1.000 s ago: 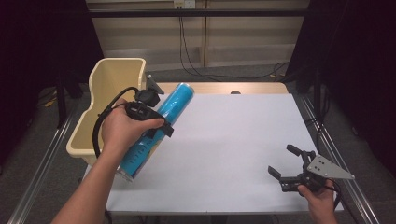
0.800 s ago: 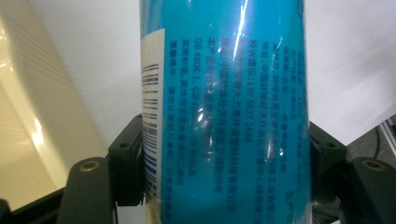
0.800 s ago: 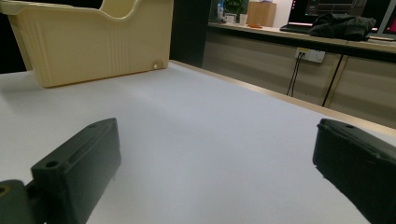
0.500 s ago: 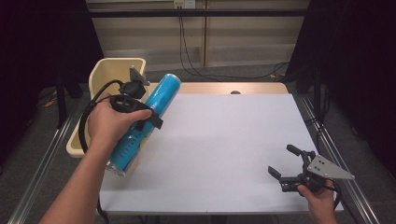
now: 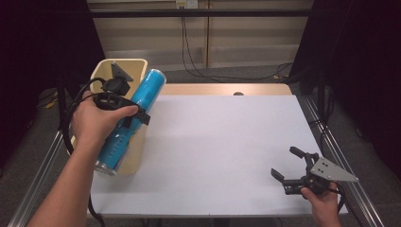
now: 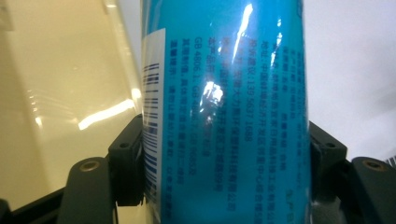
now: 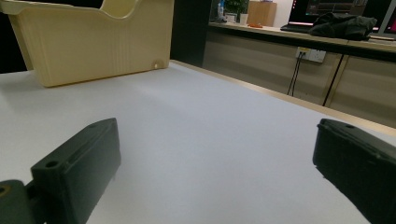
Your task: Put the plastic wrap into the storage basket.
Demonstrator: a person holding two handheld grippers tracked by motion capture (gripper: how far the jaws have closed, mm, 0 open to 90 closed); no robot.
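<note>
Two grippers: one loaded at the table's left edge, one idle at its right front corner.
Left gripper [image 5: 124,105]: jaws clamped across the middle of a blue canister [image 5: 134,118], one pad on each side of its barcoded wall, as the left gripper view shows.
Canister: long, glossy, held aloft and tilted, upper end leaning toward the far side, lower end nearest the person; it hangs over the near right part of the cream bin [image 5: 106,71].
Why held so: gripping mid-length likely keeps the long tube balanced, and the tilt appears suited to lowering it lengthwise into the bin.
Right gripper [image 5: 290,167]: jaws spread wide, holding nothing, low over the white tabletop [image 5: 227,142], well apart from the bin, probably parked clear of the left hand's work.
Bin: stands at the table's left edge, partly hidden by the hand and canister.
</note>
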